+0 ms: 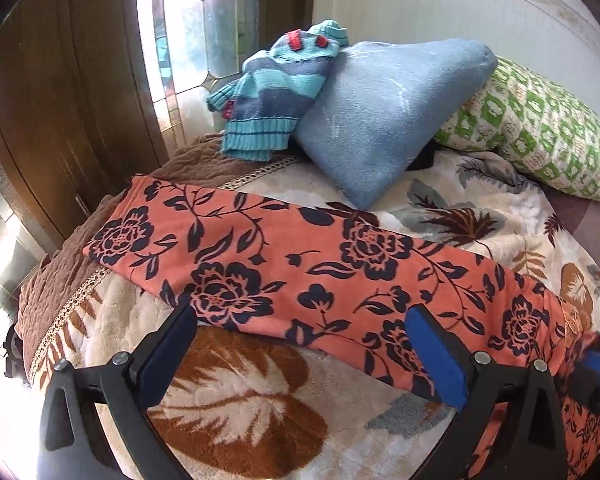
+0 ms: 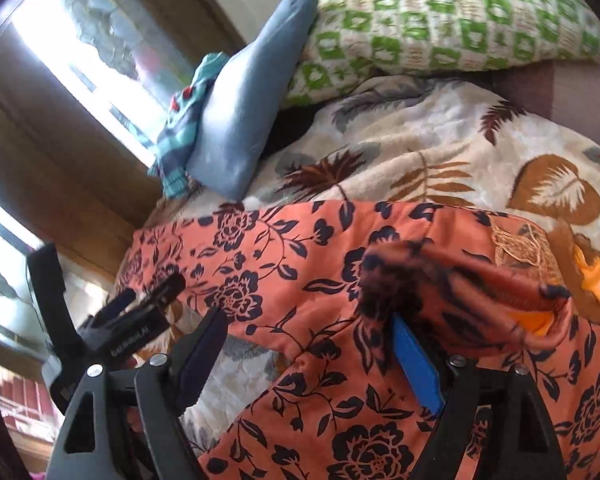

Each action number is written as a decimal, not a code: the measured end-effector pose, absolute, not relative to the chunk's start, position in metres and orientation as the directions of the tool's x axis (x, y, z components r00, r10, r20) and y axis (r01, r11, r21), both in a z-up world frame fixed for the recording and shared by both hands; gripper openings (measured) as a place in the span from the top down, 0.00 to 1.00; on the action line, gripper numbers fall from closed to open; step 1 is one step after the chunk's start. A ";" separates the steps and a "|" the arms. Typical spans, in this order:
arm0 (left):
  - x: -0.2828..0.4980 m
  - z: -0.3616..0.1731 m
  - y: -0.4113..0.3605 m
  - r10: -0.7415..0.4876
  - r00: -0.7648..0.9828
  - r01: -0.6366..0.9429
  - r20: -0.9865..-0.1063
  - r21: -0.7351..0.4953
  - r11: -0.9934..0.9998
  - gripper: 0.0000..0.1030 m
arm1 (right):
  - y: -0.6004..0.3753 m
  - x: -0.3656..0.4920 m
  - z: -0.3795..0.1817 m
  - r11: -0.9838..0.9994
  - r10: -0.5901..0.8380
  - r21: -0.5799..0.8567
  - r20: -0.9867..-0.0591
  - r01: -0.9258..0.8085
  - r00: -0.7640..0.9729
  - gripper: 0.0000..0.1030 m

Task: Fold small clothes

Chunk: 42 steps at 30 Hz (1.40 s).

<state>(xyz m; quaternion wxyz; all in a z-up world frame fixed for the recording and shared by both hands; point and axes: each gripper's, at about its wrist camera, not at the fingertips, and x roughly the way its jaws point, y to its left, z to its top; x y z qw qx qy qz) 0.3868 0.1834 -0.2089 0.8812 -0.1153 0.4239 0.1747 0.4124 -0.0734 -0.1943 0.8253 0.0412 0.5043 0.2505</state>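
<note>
The floral garment (image 1: 308, 264) looks light, limp, slippery (take its hem); left gripper (image 1: 300, 344) and right gripper (image 2: 312, 344) fingers both gape, empty.

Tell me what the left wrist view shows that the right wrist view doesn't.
Only the left wrist view: the orange floral garment lying as a long flat strip, its far end on a brown bedspread.

Only the right wrist view: a fold of the garment draped over the open right gripper, and the left gripper from outside.

Both: the blue pillow, striped sweater, green patterned pillow and leaf-print blanket.
</note>
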 end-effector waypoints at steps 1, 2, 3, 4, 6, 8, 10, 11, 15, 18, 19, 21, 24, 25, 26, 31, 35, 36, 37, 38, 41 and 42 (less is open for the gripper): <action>0.387 -0.210 0.190 0.218 0.573 -0.423 -0.790 -0.057 0.905 0.00 | -0.064 0.409 -0.194 0.866 0.444 0.288 -0.818 -0.408 0.365 0.18; 0.387 -0.210 0.194 0.218 0.569 -0.434 -0.793 -0.063 0.899 0.00 | -0.057 0.405 -0.194 0.860 0.439 0.265 -0.819 -0.436 0.369 0.18; 0.386 -0.210 0.198 0.215 0.568 -0.440 -0.795 -0.072 0.895 0.00 | -0.055 0.402 -0.194 0.854 0.442 0.254 -0.814 -0.453 0.377 0.18; 0.386 -0.210 0.199 0.210 0.570 -0.441 -0.795 -0.080 0.894 0.00 | -0.056 0.399 -0.194 0.852 0.448 0.255 -0.807 -0.458 0.385 0.18; 0.385 -0.210 0.198 0.192 0.577 -0.429 -0.794 -0.095 0.898 0.00 | -0.069 0.397 -0.196 0.864 0.450 0.273 -0.796 -0.424 0.404 0.18; 0.386 -0.208 0.190 0.170 0.589 -0.399 -0.790 -0.102 0.911 0.00 | -0.091 0.396 -0.200 0.870 0.474 0.338 -0.773 -0.360 0.421 0.18; 0.388 -0.206 0.180 0.142 0.608 -0.359 -0.781 -0.111 0.927 0.00 | -0.119 0.390 -0.201 0.862 0.506 0.409 -0.733 -0.300 0.454 0.18; 0.388 -0.205 0.174 0.115 0.621 -0.330 -0.776 -0.126 0.936 0.00 | -0.134 0.385 -0.201 0.861 0.509 0.432 -0.715 -0.269 0.479 0.18; 0.395 -0.208 0.146 -0.036 0.640 -0.203 -0.768 -0.214 0.956 0.00 | -0.199 0.352 -0.210 0.872 0.465 0.466 -0.699 -0.147 0.544 0.18; 0.406 -0.213 0.118 -0.128 0.635 -0.102 -0.762 -0.247 0.964 0.00 | -0.261 0.323 -0.226 0.862 0.430 0.505 -0.699 -0.031 0.571 0.18; 0.410 -0.216 0.107 -0.163 0.627 -0.061 -0.762 -0.256 0.965 0.00 | -0.284 0.312 -0.231 0.850 0.418 0.526 -0.695 0.017 0.586 0.18; 0.418 -0.224 0.084 -0.191 0.611 0.002 -0.768 -0.239 0.971 0.00 | -0.331 0.289 -0.241 0.812 0.392 0.573 -0.676 0.111 0.623 0.18; 0.425 -0.241 0.049 -0.103 0.587 0.043 -0.803 -0.097 0.994 0.12 | -0.387 0.259 -0.252 0.751 0.346 0.622 -0.655 0.220 0.671 0.19; 0.427 -0.249 0.040 -0.050 0.570 0.043 -0.820 -0.031 0.999 0.14 | -0.398 0.254 -0.254 0.756 0.321 0.608 -0.668 0.244 0.671 0.20; 0.430 -0.256 0.034 0.000 0.552 0.038 -0.834 0.025 0.999 0.14 | -0.405 0.249 -0.255 0.766 0.302 0.591 -0.678 0.253 0.670 0.22; 0.430 -0.264 0.030 0.058 0.575 0.030 -0.816 0.092 0.995 0.12 | -0.417 0.248 -0.282 0.802 0.285 0.530 -0.745 0.276 0.603 0.30; 0.422 -0.257 0.046 0.021 0.569 0.021 -0.822 0.040 0.999 0.13 | -0.420 0.242 -0.297 0.817 0.282 0.524 -0.727 0.240 0.626 0.37; 0.411 -0.251 0.053 0.022 0.581 0.004 -0.814 0.030 1.000 0.13 | -0.421 0.242 -0.298 0.807 0.291 0.538 -0.723 0.246 0.627 0.37; 0.403 -0.245 0.062 0.032 0.596 -0.016 -0.802 0.028 0.999 0.13 | -0.423 0.243 -0.299 0.798 0.303 0.548 -0.725 0.251 0.619 0.36; 0.394 -0.238 0.072 0.050 0.608 -0.039 -0.792 0.033 0.999 0.13 | -0.424 0.244 -0.299 0.793 0.316 0.555 -0.728 0.252 0.608 0.35; 0.367 -0.216 0.121 0.126 0.619 -0.153 -0.775 0.039 0.987 0.13 | -0.424 0.246 -0.299 0.794 0.334 0.558 -0.733 0.241 0.593 0.33; 0.358 -0.210 0.143 0.129 0.615 -0.196 -0.778 0.007 0.981 0.13 | -0.422 0.247 -0.299 0.797 0.335 0.555 -0.735 0.239 0.590 0.32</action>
